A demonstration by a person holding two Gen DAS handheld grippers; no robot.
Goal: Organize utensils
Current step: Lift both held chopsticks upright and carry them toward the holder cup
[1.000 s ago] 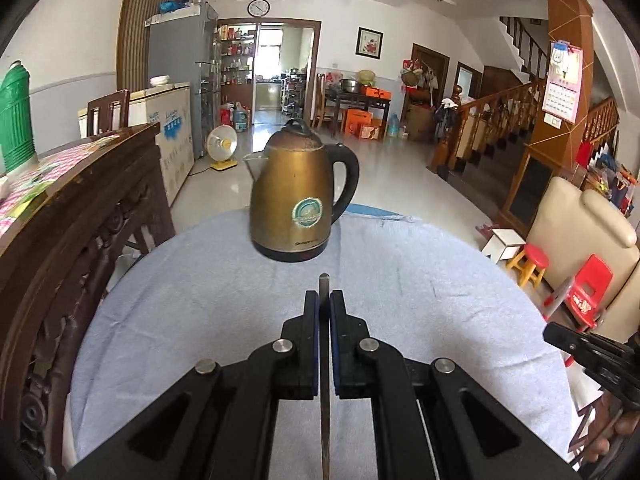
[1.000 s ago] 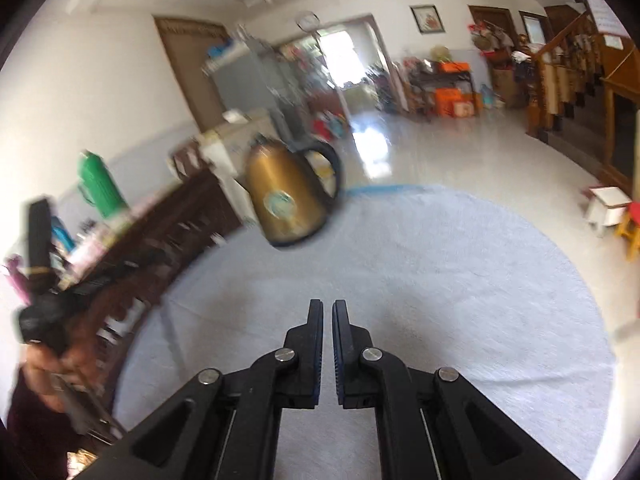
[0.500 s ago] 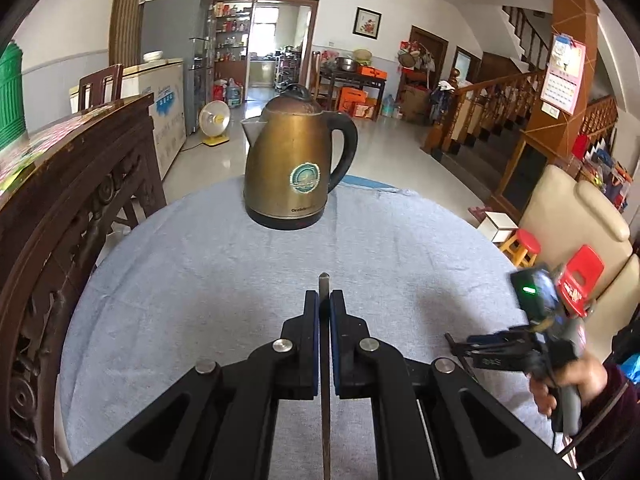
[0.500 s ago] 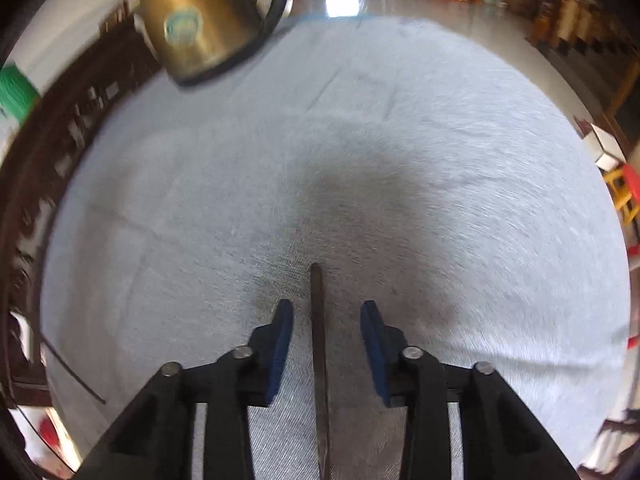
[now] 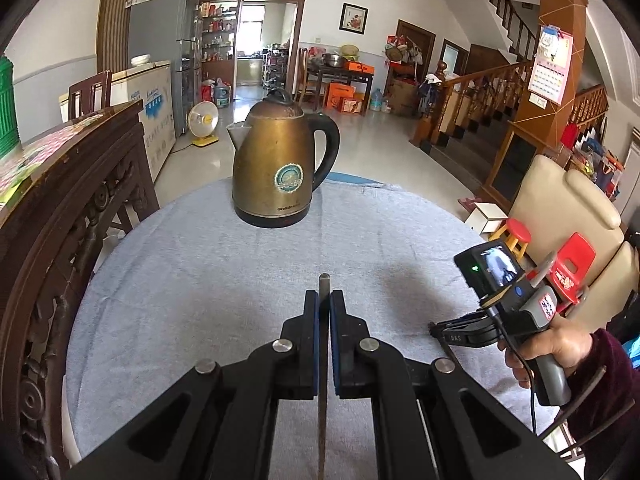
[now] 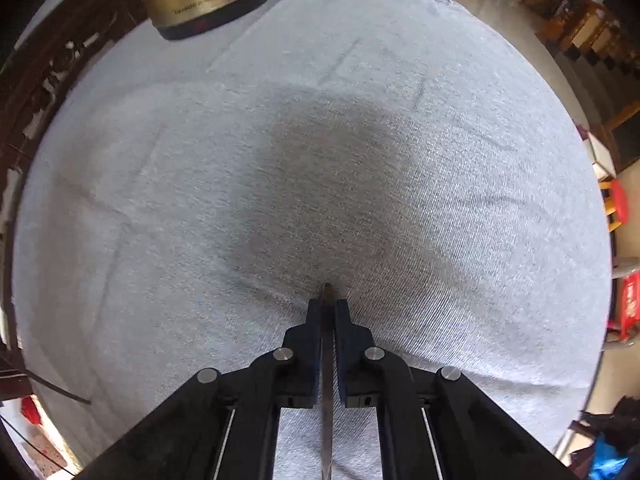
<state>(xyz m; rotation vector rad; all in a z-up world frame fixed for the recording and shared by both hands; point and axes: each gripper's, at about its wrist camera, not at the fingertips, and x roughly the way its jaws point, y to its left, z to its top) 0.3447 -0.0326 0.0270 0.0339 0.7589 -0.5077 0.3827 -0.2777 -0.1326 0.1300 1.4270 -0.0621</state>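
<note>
Both tools were clamped on thin metal utensils. From the left wrist view, the left tool [image 5: 324,312] pointed down at an angle over the tabletop [image 5: 200,300], its jaws nearly together on a flat, slim utensil [image 5: 323,284] seen edge-on, whose rounded end stuck out just past the fingertips; what kind of utensil it was could not be told. Its lower part ran back between the 2 black fingers toward the camera.

On the right of that view, a hand [image 5: 548,348] in a dark red sleeve held the right tool [image 5: 436,328] by its grey grip, low over the near right part of the grey cloth. From the right wrist view, the right tool [image 6: 328,308] pointed almost straight down at the cloth, and its jaws had just closed on a second utensil [image 6: 327,360], a narrow metal strip whose dark tip showed just beyond the pads, very close to the cloth; whether it touched could not be told.

At the far side of the round tabletop stood a brass-coloured electric kettle [image 5: 276,168] with a black handle, upright and well apart from both tools. A carved dark wooden sideboard [image 5: 60,200] stood beside the tabletop's left edge.
</note>
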